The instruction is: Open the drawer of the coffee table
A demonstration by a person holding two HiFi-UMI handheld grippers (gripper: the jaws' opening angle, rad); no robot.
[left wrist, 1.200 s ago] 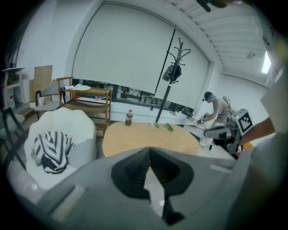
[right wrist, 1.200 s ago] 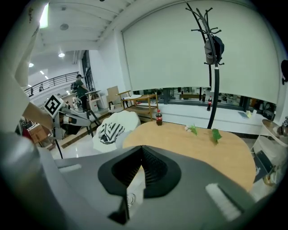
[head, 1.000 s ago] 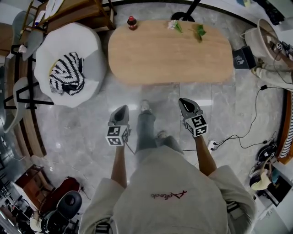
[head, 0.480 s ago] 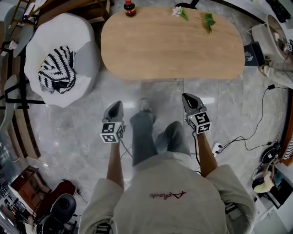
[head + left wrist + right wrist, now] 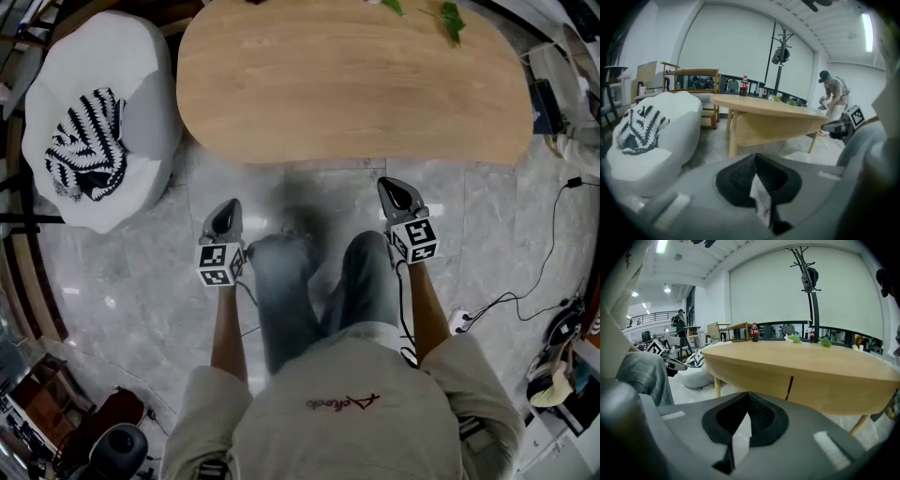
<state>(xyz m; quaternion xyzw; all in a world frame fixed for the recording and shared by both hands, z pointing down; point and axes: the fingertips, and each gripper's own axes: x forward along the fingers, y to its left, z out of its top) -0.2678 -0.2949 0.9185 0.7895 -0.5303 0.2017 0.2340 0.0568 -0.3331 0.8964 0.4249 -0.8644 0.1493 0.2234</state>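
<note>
The coffee table [image 5: 347, 80] is a long oval with a light wooden top, standing just ahead of me on the grey stone floor. A dark upright seam [image 5: 789, 387] cuts the table's side band in the right gripper view; no handle shows. My left gripper [image 5: 226, 211] hangs shut and empty a short way before the table's near edge, left of the knees. My right gripper [image 5: 397, 187] is shut and empty too, closer to the edge on the right. In the left gripper view the table [image 5: 773, 119] stands at about jaw height.
A white beanbag seat [image 5: 141, 112] with a black-and-white striped cloth [image 5: 86, 155] stands left of the table. A cola bottle [image 5: 754, 332] and green sprigs [image 5: 452, 19] are on the far side of the top. A cable and power strip [image 5: 459, 319] lie at the right. The person's knees [image 5: 319, 281] are between the grippers.
Both grippers have sunk together as the person crouched, knees now bent forward between them. The table looms larger and nearer. Both grippers stay shut.
</note>
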